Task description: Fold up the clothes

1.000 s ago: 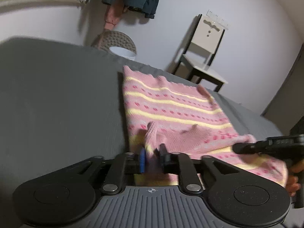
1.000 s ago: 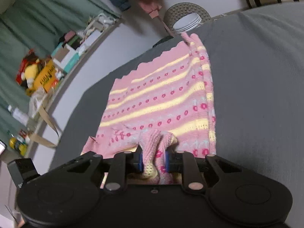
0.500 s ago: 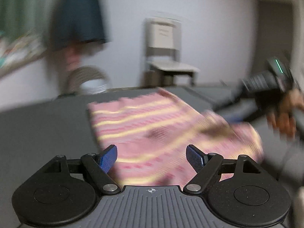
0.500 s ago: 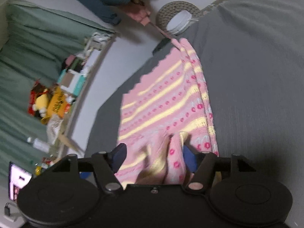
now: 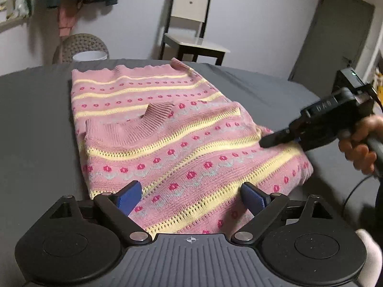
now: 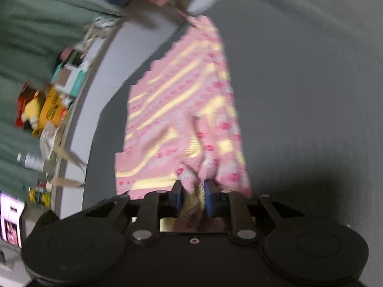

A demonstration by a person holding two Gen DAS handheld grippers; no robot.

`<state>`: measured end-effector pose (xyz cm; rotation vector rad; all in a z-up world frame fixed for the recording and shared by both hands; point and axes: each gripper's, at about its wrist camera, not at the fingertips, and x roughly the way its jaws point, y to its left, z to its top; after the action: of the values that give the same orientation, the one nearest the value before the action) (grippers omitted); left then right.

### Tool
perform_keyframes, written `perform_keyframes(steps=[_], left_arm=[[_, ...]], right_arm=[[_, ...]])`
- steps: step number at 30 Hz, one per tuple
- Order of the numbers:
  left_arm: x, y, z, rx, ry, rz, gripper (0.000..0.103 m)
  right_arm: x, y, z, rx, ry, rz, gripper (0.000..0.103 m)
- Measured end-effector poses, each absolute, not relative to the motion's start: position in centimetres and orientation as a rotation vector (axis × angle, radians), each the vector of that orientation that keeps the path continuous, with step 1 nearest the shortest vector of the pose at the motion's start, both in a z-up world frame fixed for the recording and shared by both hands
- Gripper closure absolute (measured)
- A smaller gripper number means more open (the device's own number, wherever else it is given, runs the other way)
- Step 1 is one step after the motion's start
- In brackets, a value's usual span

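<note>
The left wrist view shows the pink striped sweater point(image 5: 158, 138) folded flat on the grey bed point(image 5: 36, 124), its far hem near the bed's far edge by a chair point(image 5: 191, 24). The left gripper point(image 5: 190, 197) hangs over the near end, its blue fingers point(image 5: 129, 196) having just spread wide with nothing pinched. The right gripper point(image 5: 265, 141), held in a hand point(image 5: 359, 146), reaches the sweater's right edge.

The blurred right wrist view alone shows its fingers point(image 6: 177, 197) just narrowed on a bunched fold, and a cluttered shelf point(image 6: 59, 91) at left.
</note>
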<state>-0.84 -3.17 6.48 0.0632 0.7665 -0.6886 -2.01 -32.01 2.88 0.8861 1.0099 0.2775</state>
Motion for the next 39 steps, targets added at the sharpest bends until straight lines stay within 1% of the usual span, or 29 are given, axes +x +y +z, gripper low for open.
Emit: perform_keyframes(steps=[2, 4, 6, 7, 9, 11, 15, 19, 20, 21, 22, 23, 25, 27, 28, 29, 31, 32, 33, 35, 36, 37, 39], left_arm=[[-1.6, -3.2, 6.6, 0.093, 0.761, -0.676, 0.01], [-1.5, -3.4, 7.0, 0.136, 0.749, -0.662, 0.008], [-2.4, -3.4, 7.8, 0.22, 0.708, -0.643, 0.007], [-3.0, -3.3, 8.3, 0.272, 0.679, -0.634, 0.004], [-3.7, -3.0, 8.9, 0.329, 0.632, -0.634, 0.003], [-3.8, -2.9, 9.1, 0.333, 0.607, -0.642, 0.003], [-2.2, -2.6, 9.5, 0.213, 0.616, -0.616, 0.003], [-1.0, -2.1, 9.2, 0.001, 0.637, -0.661, 0.003], [-1.0, -2.3, 9.0, -0.013, 0.65, -0.687, 0.003], [-1.0, -2.7, 8.8, -0.01, 0.66, -0.71, 0.003], [-1.4, -3.2, 8.6, 0.032, 0.654, -0.728, 0.003], [-2.0, -3.9, 8.4, 0.101, 0.638, -0.743, 0.003], [-3.3, -5.3, 8.2, 0.247, 0.594, -0.771, 0.003], [-5.0, -6.7, 8.2, 0.426, 0.511, -0.783, 0.003], [-5.9, -7.4, 8.3, 0.514, 0.474, -0.781, 0.003], [-6.6, -7.8, 8.3, 0.591, 0.445, -0.778, 0.003], [-8.0, -8.6, 8.3, 0.736, 0.39, -0.77, 0.003], [-8.6, -8.9, 8.3, 0.807, 0.36, -0.763, 0.003], [-9.1, -9.1, 8.1, 0.863, 0.342, -0.751, 0.003], [-9.7, -9.3, 7.8, 0.958, 0.32, -0.721, 0.003], [-10.0, -9.4, 7.6, 1.006, 0.308, -0.705, 0.003], [-10.2, -9.5, 7.4, 1.054, 0.297, -0.689, 0.003], [-10.4, -9.5, 6.9, 1.116, 0.283, -0.662, 0.003]], right_arm=[[-2.1, -32.3, 2.5, 0.926, 1.0, 0.291, 0.081], [-2.4, -32.3, 3.0, 0.926, 0.983, 0.308, 0.071], [-2.8, -32.2, 4.1, 0.9, 0.953, 0.323, 0.064], [-3.1, -32.0, 5.3, 0.848, 0.912, 0.327, 0.062], [-3.6, -31.5, 7.6, 0.738, 0.825, 0.331, 0.06], [-3.8, -30.3, 9.7, 0.607, 0.738, 0.319, 0.06], [-1.9, -28.1, 10.3, 0.452, 0.717, 0.205, 0.06], [1.6, -28.2, 8.4, 0.474, 0.785, 0.188, 0.06], [2.3, -28.2, 7.7, 0.49, 0.811, 0.191, 0.06], [3.0, -28.3, 7.0, 0.498, 0.834, 0.192, 0.062], [3.4, -28.1, 6.3, 0.485, 0.853, 0.187, 0.074], [3.7, -27.9, 5.8, 0.47, 0.864, 0.184, 0.078], [3.9, -27.7, 5.2, 0.455, 0.852, 0.182, 0.078], [3.9, -27.8, 5.1, 0.446, 0.847, 0.183, 0.077], [3.6, -27.8, 5.5, 0.439, 0.846, 0.191, 0.071], [3.2, -27.8, 6.0, 0.424, 0.845, 0.209, 0.069], [1.9, -27.5, 7.9, 0.362, 0.81, 0.256, 0.054], [1.0, -27.2, 8.9, 0.318, 0.782, 0.287, 0.052], [-0.2, -26.4, 10.0, 0.243, 0.751, 0.327, 0.046], [-3.2, -23.9, 11.8, 0.02, 0.686, 0.402, 0.037], [-4.9, -22.4, 12.4, -0.111, 0.648, 0.434, 0.028], [-6.8, -20.4, 12.1, -0.279, 0.601, 0.454, 0.025], [-10.4, -16.4, 11.2, -0.61, 0.515, 0.484, 0.024]])
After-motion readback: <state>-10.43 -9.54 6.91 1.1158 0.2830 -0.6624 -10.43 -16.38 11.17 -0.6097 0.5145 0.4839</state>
